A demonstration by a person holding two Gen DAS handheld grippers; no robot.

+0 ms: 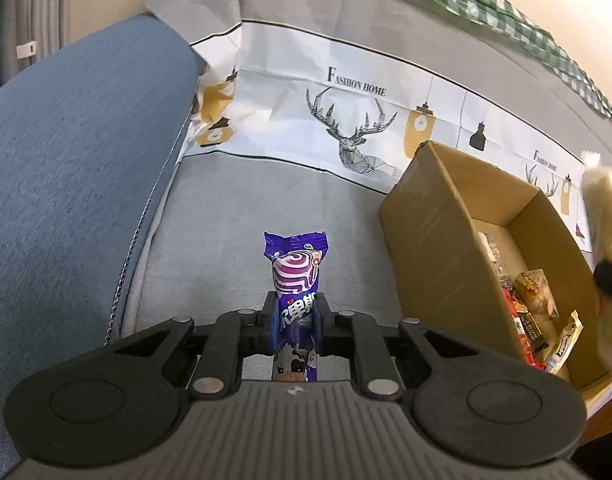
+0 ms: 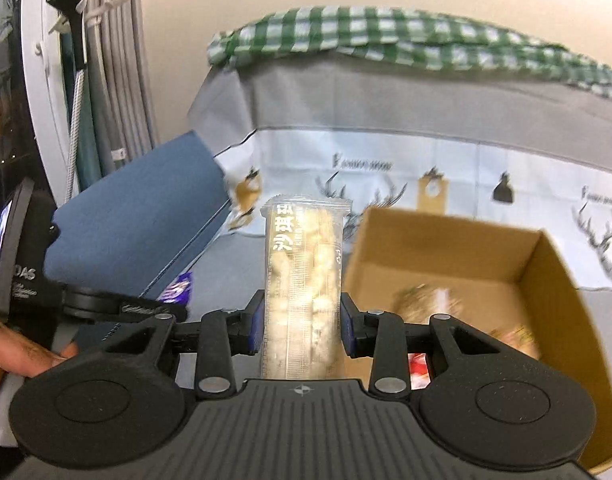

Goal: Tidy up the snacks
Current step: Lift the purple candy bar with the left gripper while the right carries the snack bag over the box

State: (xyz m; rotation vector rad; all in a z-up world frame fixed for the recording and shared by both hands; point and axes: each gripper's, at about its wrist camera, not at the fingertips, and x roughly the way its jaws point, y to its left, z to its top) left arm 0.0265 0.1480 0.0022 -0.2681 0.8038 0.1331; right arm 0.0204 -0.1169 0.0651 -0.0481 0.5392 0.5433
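— Snacks, where are they?
— One purple snack bar [image 1: 296, 280] is clamped upright in the left gripper [image 1: 296, 312], above a grey sofa cover [image 1: 226, 220]. A pale rice-crisp bar [image 2: 304, 280] is pinched in the right gripper [image 2: 302, 320].
— And the rest?
— Several wrapped snacks [image 1: 533, 304] lie inside an open cardboard box [image 1: 433, 240] on the sofa, just right of both bars.

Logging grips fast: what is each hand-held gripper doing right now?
Left hand-held gripper: closed on the purple snack.
Right hand-held gripper: closed on the clear-wrapped snack.
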